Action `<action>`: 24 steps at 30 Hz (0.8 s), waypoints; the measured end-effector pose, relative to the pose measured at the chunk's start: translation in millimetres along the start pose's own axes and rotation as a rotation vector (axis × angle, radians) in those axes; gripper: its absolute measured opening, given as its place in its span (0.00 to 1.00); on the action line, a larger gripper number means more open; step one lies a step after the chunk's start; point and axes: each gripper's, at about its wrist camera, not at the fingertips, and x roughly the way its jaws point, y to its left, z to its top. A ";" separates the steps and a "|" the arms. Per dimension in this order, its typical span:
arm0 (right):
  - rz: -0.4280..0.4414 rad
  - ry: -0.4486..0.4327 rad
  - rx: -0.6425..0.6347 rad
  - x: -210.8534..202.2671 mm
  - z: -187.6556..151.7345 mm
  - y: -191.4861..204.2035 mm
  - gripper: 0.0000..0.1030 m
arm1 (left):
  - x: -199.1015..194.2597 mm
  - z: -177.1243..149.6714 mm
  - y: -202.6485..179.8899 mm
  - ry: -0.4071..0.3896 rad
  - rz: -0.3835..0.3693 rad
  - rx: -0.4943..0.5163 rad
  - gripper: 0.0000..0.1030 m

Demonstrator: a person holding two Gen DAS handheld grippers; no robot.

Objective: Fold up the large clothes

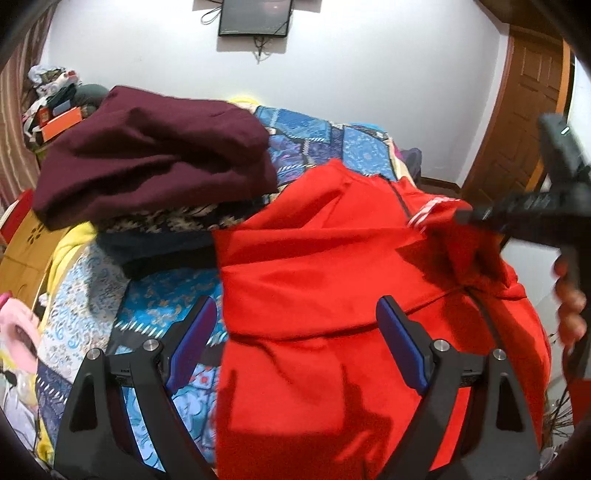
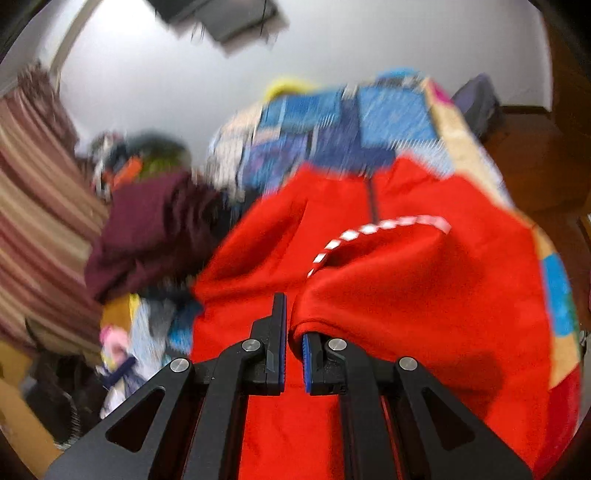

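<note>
A large red garment (image 1: 332, 295) with a white-striped trim (image 2: 376, 225) and a dark zip lies spread on the bed. My left gripper (image 1: 299, 332) hovers over its left part. It is open, the blue pads wide apart with nothing between them. My right gripper (image 2: 293, 332) is shut on a fold of the red garment (image 2: 406, 295), which drapes over its right finger. In the left wrist view the right gripper (image 1: 463, 216) lifts the striped part at the right, a person's hand (image 1: 569, 302) on its handle. The right wrist view is blurred.
A folded maroon garment (image 1: 155, 162) tops a stack of clothes at the left, beside the red one. The bed has a blue patchwork quilt (image 1: 332, 136). A screen (image 1: 255, 16) hangs on the wall, a wooden door (image 1: 524, 110) is at the right, and striped curtains (image 2: 37, 221) at the left.
</note>
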 end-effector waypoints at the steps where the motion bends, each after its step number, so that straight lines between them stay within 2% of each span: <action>1: 0.010 0.056 -0.005 17.4 -6.1 1.5 0.06 | -0.5 -2.1 2.6 0.004 0.006 -0.004 0.85; 3: 0.026 0.153 -0.005 44.8 -17.2 3.7 0.06 | -1.2 -6.7 8.3 0.017 0.016 -0.017 0.85; 7: -0.018 0.265 -0.030 69.2 -38.9 5.9 0.06 | -1.1 -12.9 13.4 0.035 0.028 -0.034 0.85; 9: -0.023 0.294 -0.040 72.9 -43.2 5.9 0.06 | 1.6 -13.5 13.3 0.047 0.034 -0.034 0.85; 13: 0.021 0.359 -0.034 65.6 -50.8 -2.4 0.11 | 6.4 -9.9 5.5 0.059 0.036 -0.018 0.85; 15: 0.021 0.344 -0.042 57.6 -50.7 -4.0 0.16 | 7.5 -5.2 -3.5 0.054 0.031 0.005 0.85; 17: 0.001 0.304 -0.066 39.0 -51.6 -9.3 0.26 | 8.2 1.3 -16.2 0.041 0.027 0.038 0.85; 19: -0.011 0.252 -0.080 20.6 -51.6 -15.5 0.30 | 9.2 7.5 -27.6 0.029 0.022 0.068 0.85; 24: -0.098 0.085 -0.091 -30.0 -49.0 -39.7 0.30 | 16.2 26.8 -68.7 0.009 -0.010 0.165 0.85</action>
